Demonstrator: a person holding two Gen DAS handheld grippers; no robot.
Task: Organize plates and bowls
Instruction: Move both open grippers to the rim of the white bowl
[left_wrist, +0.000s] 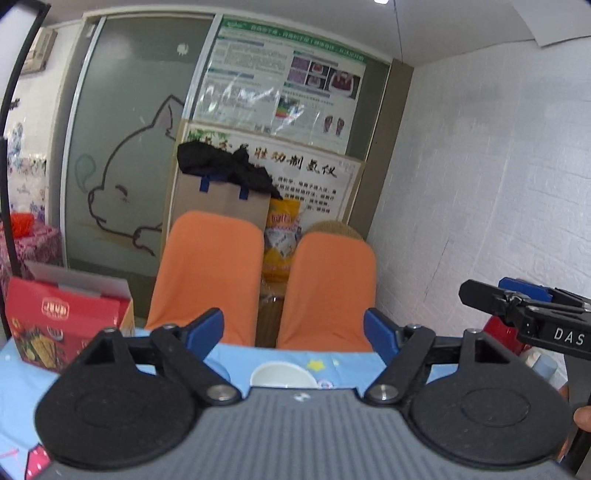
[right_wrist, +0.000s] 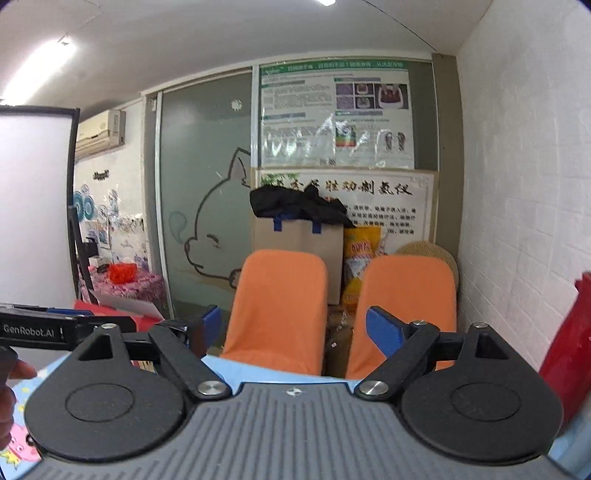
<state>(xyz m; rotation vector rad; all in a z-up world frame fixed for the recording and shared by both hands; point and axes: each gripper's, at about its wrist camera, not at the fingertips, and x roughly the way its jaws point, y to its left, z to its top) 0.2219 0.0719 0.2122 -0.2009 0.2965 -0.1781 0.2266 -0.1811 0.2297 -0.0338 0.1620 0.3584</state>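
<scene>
Gripper housing hides most of a white bowl (left_wrist: 283, 374), perhaps empty, on the blue tablecloth (left_wrist: 266, 354) near the orange chairs (left_wrist: 207, 273). Left gripper (left_wrist: 293, 330) and right gripper (right_wrist: 293, 326) gape wide, holding nothing.

Your left gripper (left_wrist: 293, 334) is held level and raised, aimed forward, jaws spread wide with nothing between the blue pads (left_wrist: 205, 330). Both linkage arms are splayed symmetrically.

Your right gripper (right_wrist: 291, 330) sits in the same pose: level, forward-facing, jaws wide apart, blue pads (right_wrist: 384, 332) bare.

The two grippers are side by side at about the same height. From the left wrist camera, the right unit's fingers project in at the right edge, apparently parted, and your fingertip (left_wrist: 583, 417) shows below them. From the right wrist camera, part of your left hand (right_wrist: 9, 391) shows at the left edge, beneath the left unit's body.
</scene>
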